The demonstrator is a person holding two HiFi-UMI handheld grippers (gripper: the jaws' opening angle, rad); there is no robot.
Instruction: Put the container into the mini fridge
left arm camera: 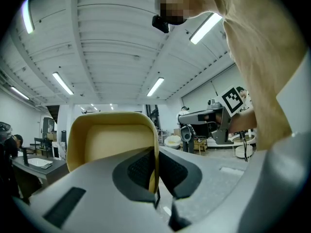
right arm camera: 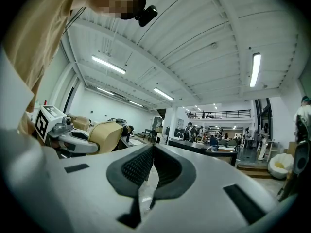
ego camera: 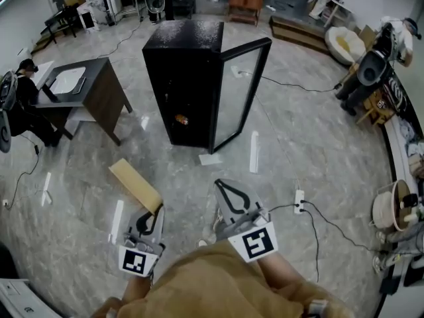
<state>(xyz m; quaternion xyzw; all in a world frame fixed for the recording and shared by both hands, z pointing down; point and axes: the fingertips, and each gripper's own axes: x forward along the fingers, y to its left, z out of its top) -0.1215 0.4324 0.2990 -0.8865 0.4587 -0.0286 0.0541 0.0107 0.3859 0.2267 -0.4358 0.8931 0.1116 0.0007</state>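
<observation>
The black mini fridge (ego camera: 182,78) stands on the floor ahead, its glass door (ego camera: 242,91) swung open to the right. A small orange thing (ego camera: 181,119) lies low inside. My left gripper (ego camera: 158,211) is shut on the near rim of a tan, shallow container (ego camera: 134,184), which sticks out toward the fridge. In the left gripper view the container (left arm camera: 112,140) fills the space beyond the left gripper (left arm camera: 155,176), its wall pinched between the pads. My right gripper (ego camera: 220,184) is beside it, shut with nothing held; in its own view the right gripper (right arm camera: 151,152) has its jaws together.
A dark desk (ego camera: 99,91) with a seated person (ego camera: 23,91) stands left of the fridge. A power strip (ego camera: 299,201) with cables lies on the floor to the right. A sheet of paper (ego camera: 211,158) lies by the fridge door. Clutter lines the right wall.
</observation>
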